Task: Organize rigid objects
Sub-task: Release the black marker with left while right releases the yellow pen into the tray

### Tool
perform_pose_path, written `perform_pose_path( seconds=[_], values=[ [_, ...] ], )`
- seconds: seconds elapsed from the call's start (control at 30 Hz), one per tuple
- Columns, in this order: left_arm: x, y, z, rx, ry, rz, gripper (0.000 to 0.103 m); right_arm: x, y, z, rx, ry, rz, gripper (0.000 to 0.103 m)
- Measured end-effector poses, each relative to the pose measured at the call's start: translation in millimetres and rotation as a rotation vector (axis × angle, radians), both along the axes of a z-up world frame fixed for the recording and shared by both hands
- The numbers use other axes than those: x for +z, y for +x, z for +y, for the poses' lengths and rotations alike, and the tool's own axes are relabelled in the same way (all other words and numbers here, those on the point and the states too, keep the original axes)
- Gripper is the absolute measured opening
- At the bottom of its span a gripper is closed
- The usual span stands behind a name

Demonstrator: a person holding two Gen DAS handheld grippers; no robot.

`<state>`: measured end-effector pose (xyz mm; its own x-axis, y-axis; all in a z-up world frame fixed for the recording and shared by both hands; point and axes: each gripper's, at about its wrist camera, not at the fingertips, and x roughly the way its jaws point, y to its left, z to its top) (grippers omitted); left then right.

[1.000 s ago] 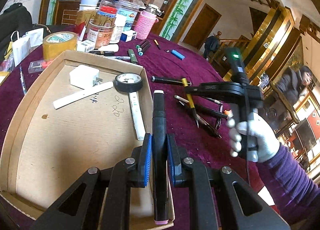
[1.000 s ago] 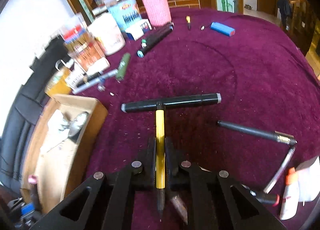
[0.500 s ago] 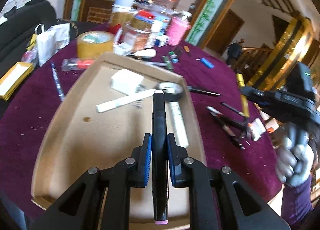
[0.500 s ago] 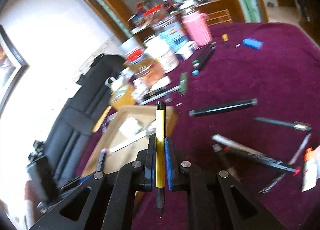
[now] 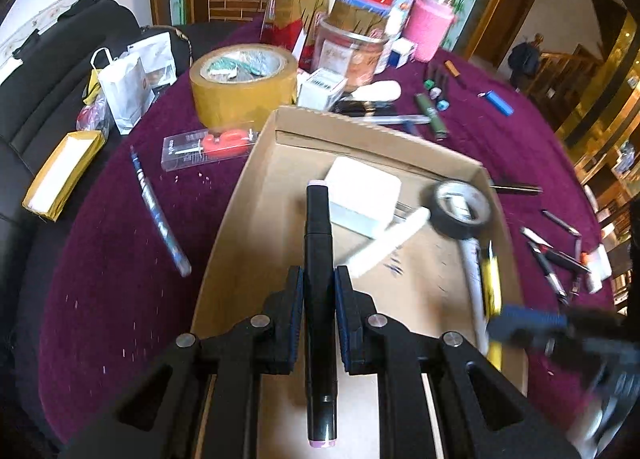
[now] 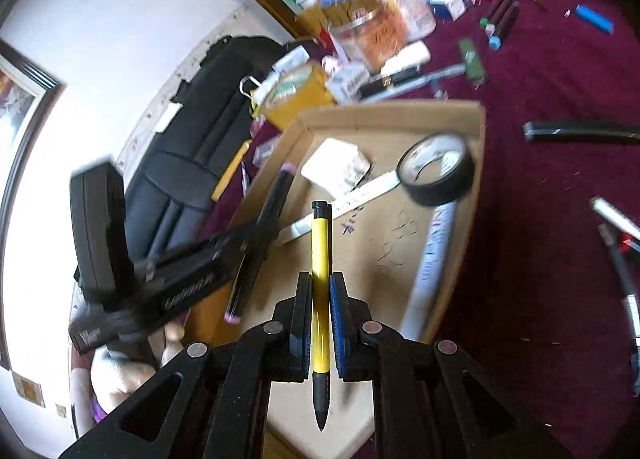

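The desk (image 5: 120,279), draped in purple cloth, is carrying everything, and the cardboard box (image 5: 256,195) is sitting open in the middle of it. Behind the box's far left corner, a big roll of brown tape (image 5: 244,83) is standing on the cloth, with jars and a pink container (image 5: 434,33) crowding the desk's far edge.

Over the box, the left gripper (image 5: 319,287) is hovering with its fingers (image 5: 295,299) clamped on a black marker (image 5: 318,259), the marker running straight along them, its pale cap pointing toward the far wall. The right gripper (image 6: 320,299) is hanging over the box's right side, its fingers (image 6: 341,307) pinching a yellow pen (image 6: 320,259), black tip trailing back toward the camera; from the left wrist view that gripper is showing up only as a blur at the box's near right corner.

Inside the box, a white block (image 5: 364,195) is lying near the far wall, a roll of black tape (image 5: 460,205) is sitting in the far right corner, and a white marker (image 5: 384,247) is lying slantwise between them. Another white marker (image 6: 434,259) is lying along the right wall.

Out on the cloth to the right, several dark pens (image 5: 552,259) are lying scattered, and a blue lighter (image 5: 496,101) is lying farther off.
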<state>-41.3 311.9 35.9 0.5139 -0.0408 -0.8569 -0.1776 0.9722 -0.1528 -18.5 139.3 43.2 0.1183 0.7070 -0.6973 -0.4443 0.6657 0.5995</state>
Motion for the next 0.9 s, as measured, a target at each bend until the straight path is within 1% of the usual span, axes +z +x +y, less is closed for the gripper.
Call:
perform_pose_path(
  seconds=[0.1,0.2,0.23,0.27,0.33,0.37,0.4,0.43,0.47,0.5,0.53,0.57,0.63,0.67,0.7,0.77,0.8,0.9],
  values=[
    [-8,16,5,0.001,0.028,0.021,0.015,-12,5,11,-0.013,-0.043,0.007,0.011],
    [-7,19,7,-0.001,0.008,0.017,0.015,-18,11,14,-0.036,-0.08,-0.001,0.011],
    [-4,18,8,-0.003,0.002,0.001,0.019,-19,13,15,-0.043,-0.092,-0.006,0.011],
    [-2,16,8,-0.004,-0.001,-0.015,0.023,-20,14,15,-0.052,-0.104,-0.012,0.011],
    [6,10,8,0.002,-0.014,-0.056,0.053,-22,18,16,-0.076,-0.128,-0.017,0.012],
    [10,7,8,0.009,-0.023,-0.078,0.059,-23,19,17,-0.079,-0.132,-0.018,0.013],
    [15,2,8,0.015,-0.032,-0.106,0.063,-23,21,18,-0.08,-0.133,-0.026,0.019],
    [19,0,8,0.016,-0.037,-0.12,0.064,-22,20,18,-0.078,-0.134,-0.037,0.024],
    [22,-2,7,0.016,-0.043,-0.136,0.065,-20,19,16,-0.079,-0.132,-0.045,0.036],
    [25,-5,6,0.016,-0.052,-0.153,0.069,-18,18,15,-0.082,-0.126,-0.056,0.045],
    [28,-8,5,0.021,-0.06,-0.171,0.073,-13,15,12,-0.086,-0.115,-0.074,0.048],
    [31,-11,4,0.032,-0.067,-0.187,0.074,-9,13,10,-0.089,-0.108,-0.09,0.05],
    [36,-18,-1,0.04,-0.072,-0.21,0.074,1,7,1,-0.094,-0.097,-0.129,0.051],
    [38,-21,-4,0.038,-0.077,-0.22,0.074,5,4,-4,-0.099,-0.097,-0.148,0.054],
    [40,-24,-8,0.036,-0.083,-0.226,0.074,10,1,-10,-0.107,-0.099,-0.17,0.061],
    [44,-30,-16,0.028,-0.104,-0.235,0.077,19,-5,-26,-0.128,-0.103,-0.214,0.07],
    [46,-34,-22,0.019,-0.113,-0.238,0.079,22,-8,-33,-0.131,-0.105,-0.229,0.073],
    [51,-45,-42,-0.015,-0.119,-0.242,0.08,32,-17,-60,-0.161,-0.119,-0.298,0.076]
  ],
)
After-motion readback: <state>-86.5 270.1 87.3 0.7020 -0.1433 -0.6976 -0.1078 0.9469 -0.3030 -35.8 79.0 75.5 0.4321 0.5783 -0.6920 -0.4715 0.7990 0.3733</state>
